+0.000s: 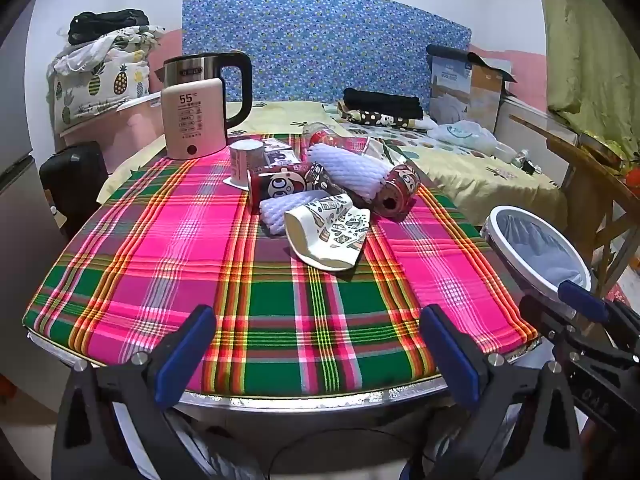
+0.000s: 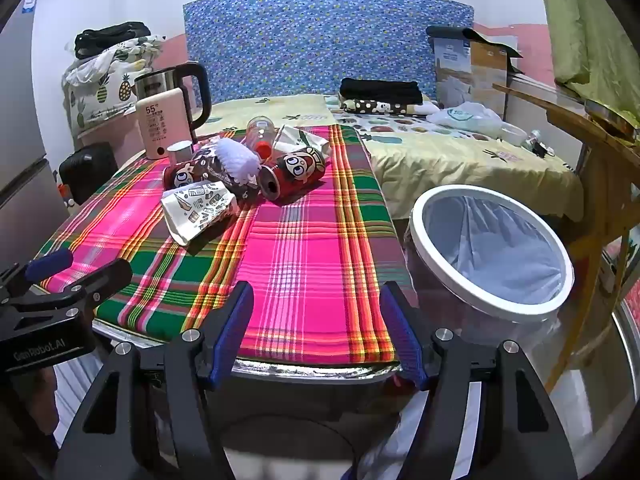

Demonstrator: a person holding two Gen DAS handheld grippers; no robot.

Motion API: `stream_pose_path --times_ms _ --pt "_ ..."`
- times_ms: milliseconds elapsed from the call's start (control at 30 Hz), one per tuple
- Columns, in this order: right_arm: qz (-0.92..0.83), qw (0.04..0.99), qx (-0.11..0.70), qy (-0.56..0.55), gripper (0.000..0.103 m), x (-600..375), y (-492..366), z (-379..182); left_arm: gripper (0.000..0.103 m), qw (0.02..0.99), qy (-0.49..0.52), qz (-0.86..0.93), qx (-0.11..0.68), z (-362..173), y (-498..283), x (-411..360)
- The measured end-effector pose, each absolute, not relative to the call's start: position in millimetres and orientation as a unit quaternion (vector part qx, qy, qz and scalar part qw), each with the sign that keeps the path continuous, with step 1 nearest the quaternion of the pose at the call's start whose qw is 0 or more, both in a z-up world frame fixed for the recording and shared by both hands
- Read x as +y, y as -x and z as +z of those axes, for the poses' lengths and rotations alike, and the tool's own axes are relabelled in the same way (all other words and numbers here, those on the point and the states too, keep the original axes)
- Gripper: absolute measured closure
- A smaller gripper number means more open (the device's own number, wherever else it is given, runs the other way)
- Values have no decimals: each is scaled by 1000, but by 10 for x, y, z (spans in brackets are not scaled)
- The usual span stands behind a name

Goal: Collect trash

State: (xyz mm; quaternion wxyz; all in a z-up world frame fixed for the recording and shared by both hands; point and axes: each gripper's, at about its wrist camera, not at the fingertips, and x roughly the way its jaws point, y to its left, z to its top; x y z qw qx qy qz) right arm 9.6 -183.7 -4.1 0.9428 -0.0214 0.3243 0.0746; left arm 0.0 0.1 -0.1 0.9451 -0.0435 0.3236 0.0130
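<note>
From the left wrist view, the left gripper [image 1: 316, 356] hangs over the near edge of the table [image 1: 280, 398], its jaws wide apart with nothing between them, facing the litter so either piece can be reached. The trash sits heaped mid-table: a crushed paper cup [image 1: 330, 236], a red can [image 1: 396, 192] and white foam netting [image 1: 352, 170].

From the right wrist view, the right gripper [image 2: 316, 332] is likewise spread and empty. The bin [image 2: 490, 252], lined with a bag, stands just beside the table's right edge, probably so pieces can be dropped in with a short carry. The kettle [image 2: 176, 96] stands behind the heap.
</note>
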Motion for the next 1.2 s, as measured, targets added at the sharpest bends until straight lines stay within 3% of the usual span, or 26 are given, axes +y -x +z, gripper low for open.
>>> stream_pose_path --times_ms 1200 --pt "75 941 330 22 36 -1824 -95 -66 0 945 46 14 325 2 -2 10"
